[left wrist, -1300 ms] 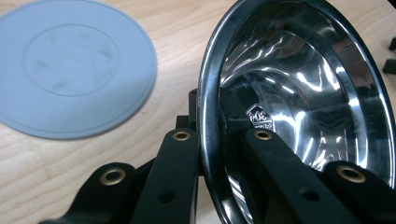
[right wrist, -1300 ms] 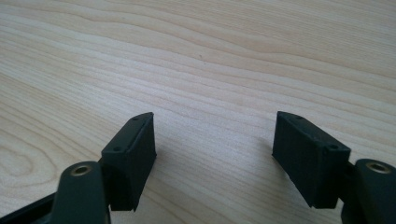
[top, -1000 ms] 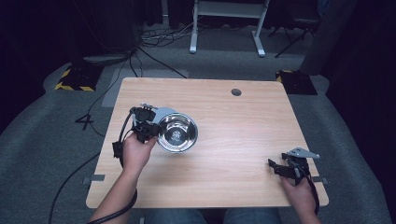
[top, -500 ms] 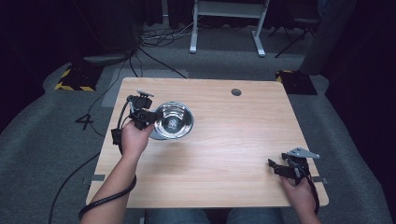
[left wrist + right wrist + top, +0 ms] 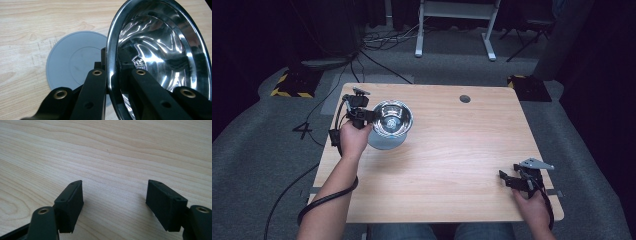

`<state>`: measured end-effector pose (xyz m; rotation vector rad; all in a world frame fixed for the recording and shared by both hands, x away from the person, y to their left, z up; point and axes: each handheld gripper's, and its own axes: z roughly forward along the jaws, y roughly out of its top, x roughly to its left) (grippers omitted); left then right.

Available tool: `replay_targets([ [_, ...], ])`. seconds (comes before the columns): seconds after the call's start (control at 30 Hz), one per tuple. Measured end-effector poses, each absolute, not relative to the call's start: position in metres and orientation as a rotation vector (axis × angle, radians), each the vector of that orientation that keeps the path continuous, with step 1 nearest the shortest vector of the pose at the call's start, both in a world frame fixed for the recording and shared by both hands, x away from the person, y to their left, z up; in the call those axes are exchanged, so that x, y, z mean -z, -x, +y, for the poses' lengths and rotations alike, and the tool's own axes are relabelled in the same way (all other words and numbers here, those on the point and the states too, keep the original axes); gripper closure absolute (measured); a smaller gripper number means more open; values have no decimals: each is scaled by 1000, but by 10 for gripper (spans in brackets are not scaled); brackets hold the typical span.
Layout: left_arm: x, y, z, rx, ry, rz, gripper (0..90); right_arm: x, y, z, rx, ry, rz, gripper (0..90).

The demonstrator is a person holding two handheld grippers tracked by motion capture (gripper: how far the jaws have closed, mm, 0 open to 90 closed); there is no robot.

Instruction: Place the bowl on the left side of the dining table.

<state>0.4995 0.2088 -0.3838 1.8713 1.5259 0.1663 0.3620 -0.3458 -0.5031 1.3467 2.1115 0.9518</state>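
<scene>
Bowl [image 5: 392, 119] tilted — rim in left hand-held gripper [image 5: 368, 116]

I see the worktop [image 5: 452, 165] bare across its middle and right, open to my right tool [image 5: 517, 181]. Near the left edge, a steel bowl [image 5: 393, 119] above a grey disc [image 5: 382, 142] blocks passage.

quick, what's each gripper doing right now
Left gripper: shut on the steel bowl rim, bowl lifted above the grey disc.
Right gripper: open, holding nothing.
</scene>
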Motion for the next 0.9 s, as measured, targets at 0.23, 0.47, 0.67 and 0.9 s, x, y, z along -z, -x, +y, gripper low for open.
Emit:
replay_targets([
  [0.23,394,-514,219,-160,-1795,1606,863,503,-362,-346,-952,-1347,2112,300],
  [0.47,404,-524,231,-131,-1712,1666,864,503,-362,-346,-952,-1347,2112,301],
  [0.67,413,-527,236,-101,-1676,1697,864,503,-362,-346,-952,-1347,2112,301],
  [0.9,425,-530,231,-87,-1679,1718,863,503,-362,-346,-952,-1347,2112,300],
])
